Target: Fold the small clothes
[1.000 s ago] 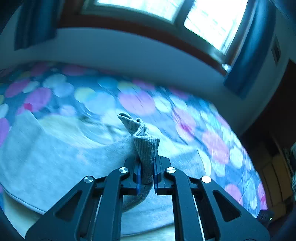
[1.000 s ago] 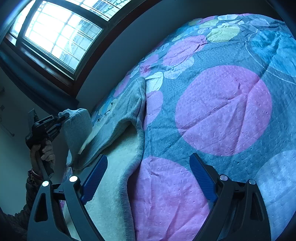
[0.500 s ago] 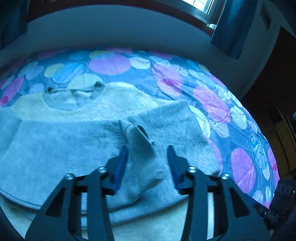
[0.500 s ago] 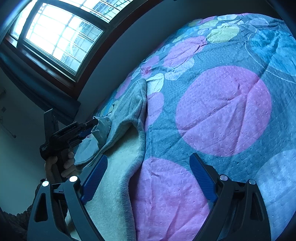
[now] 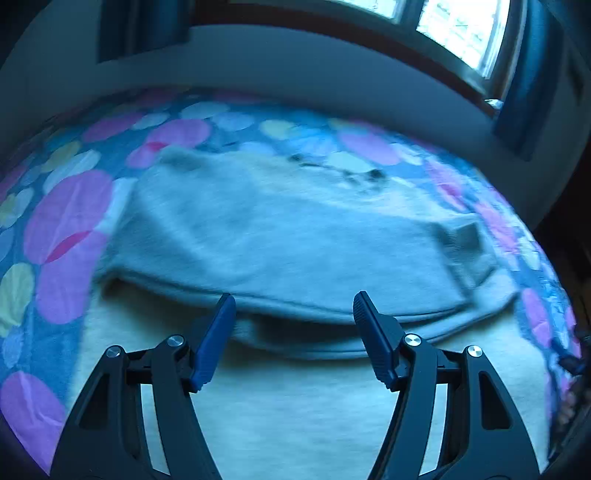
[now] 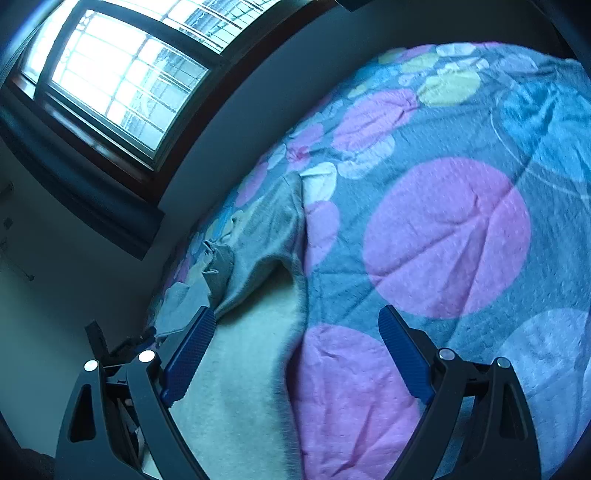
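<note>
1. The left gripper (image 5: 294,306) has its blue fingers (image 5: 218,334) spread fairly wide and still opening. Nothing is between them; they hang just above the near hem of the grey sweater (image 5: 280,236) without touching it.
2. The right gripper (image 6: 297,325) has its fingers (image 6: 402,350) spread wide. They are empty, hovering over the bedspread (image 6: 447,236) just beside the sweater's edge.
3. A second ago the left fingers were clamped on the ribbed cuff (image 5: 463,240) and held it up in the air. Half a second ago they had parted, with the cuff slumped between them. Now the cuff lies flat on the sweater body, off to the right of the left fingers, and the sleeve is folded across the chest.
4. In the right wrist view the left gripper was earlier raised beside the sweater with the cuff pinched; now only a dark part of it shows low at the left, behind the right gripper's left finger.
5. The right gripper's opening looks the same as in the earlier frames.
6. The sweater lies flat on the bed. From the left wrist camera its long axis runs left to right, with the hem toward the camera and the neck toward the wall under the window (image 5: 458,33). This view is blurred.
7. A pale cloth (image 5: 295,406) lies under the sweater, on the camera side of the hem.
</note>
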Motion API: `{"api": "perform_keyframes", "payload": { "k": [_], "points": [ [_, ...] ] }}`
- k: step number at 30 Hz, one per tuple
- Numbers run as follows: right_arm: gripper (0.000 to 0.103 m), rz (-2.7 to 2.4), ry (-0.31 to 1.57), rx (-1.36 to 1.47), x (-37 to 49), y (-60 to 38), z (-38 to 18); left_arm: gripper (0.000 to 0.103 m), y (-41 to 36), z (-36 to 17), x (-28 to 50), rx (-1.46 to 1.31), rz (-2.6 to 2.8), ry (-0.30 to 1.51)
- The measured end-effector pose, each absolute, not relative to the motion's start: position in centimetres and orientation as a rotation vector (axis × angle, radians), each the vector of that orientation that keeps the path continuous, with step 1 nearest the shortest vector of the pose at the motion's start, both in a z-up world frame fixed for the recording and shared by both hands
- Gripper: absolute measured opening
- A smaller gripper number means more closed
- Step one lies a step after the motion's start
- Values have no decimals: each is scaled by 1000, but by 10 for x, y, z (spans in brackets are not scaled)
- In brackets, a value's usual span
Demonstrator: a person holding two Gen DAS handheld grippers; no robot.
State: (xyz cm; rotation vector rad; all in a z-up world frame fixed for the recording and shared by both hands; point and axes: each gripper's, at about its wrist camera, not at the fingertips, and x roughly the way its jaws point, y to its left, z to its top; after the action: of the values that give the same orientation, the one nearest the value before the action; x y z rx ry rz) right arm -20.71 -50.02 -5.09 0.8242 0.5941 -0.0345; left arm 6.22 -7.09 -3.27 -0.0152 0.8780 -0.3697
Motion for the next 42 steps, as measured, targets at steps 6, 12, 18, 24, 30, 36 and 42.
{"api": "perform_keyframes", "payload": {
  "k": [6,12,18,24,30,36,42],
  "points": [
    [89,66,561,714,-159,-453,9,66,-47,-55,79,-2,-306,918],
    [89,112,723,692,-50,-415,-12,67,-37,-67,84,-37,-301,957],
    [61,80,860,685,28,-392,-56,67,-38,-71,84,-22,-297,961],
    [6,31,806,704,17,-393,-54,67,-36,-74,84,-28,-302,959],
    [5,-75,904,764,9,-415,-96,71,-36,-72,82,-31,-332,962],
    [5,-60,893,791,8,-419,-102,71,0,-38,68,-94,-409,908],
    [6,-61,875,766,11,-416,-94,71,56,-26,99,-141,-395,892]
  ]
}}
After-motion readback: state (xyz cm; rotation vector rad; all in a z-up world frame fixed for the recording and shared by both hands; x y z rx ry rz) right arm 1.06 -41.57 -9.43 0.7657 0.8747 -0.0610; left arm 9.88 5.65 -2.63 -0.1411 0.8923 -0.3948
